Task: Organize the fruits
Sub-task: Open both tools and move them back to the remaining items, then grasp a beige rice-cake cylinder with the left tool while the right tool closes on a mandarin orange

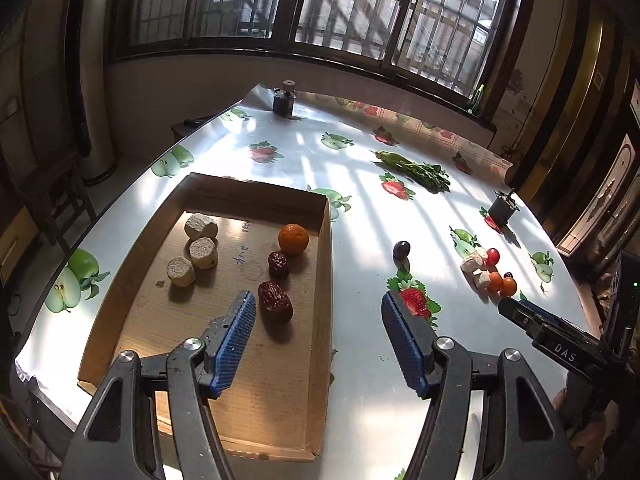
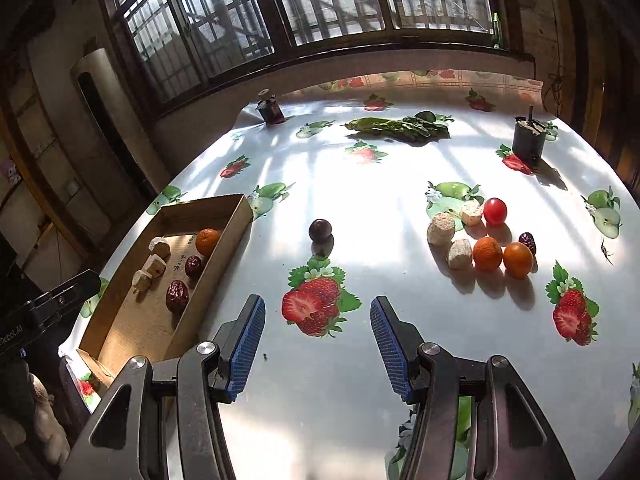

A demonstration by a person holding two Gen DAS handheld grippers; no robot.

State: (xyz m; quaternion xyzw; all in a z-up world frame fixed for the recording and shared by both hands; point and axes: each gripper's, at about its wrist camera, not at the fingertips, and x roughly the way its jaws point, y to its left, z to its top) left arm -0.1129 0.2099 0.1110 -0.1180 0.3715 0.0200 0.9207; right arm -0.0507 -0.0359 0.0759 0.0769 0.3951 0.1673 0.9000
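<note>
Sunlit fruit-print tablecloth (image 2: 360, 380) spreads below us; we hold both the left gripper (image 1: 318, 336) and right gripper (image 2: 318, 340) agape, empty, beside the cardboard tray (image 1: 326, 280).

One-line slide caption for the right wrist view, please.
Open right gripper above the fruit-print tablecloth, dark plum ahead, cardboard box at left.

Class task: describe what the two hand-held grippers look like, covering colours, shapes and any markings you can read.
The left hand-held gripper has two black angular arms with triangular cut-outs and round silver pivot bolts. Its fingers carry blue ribbed pads. The right hand-held gripper is built the same way: black arms, silver bolts, blue ribbed pads. Seen from the left wrist view, its black body bears white letters "DAS". No cables or sleeves are visible.
</note>
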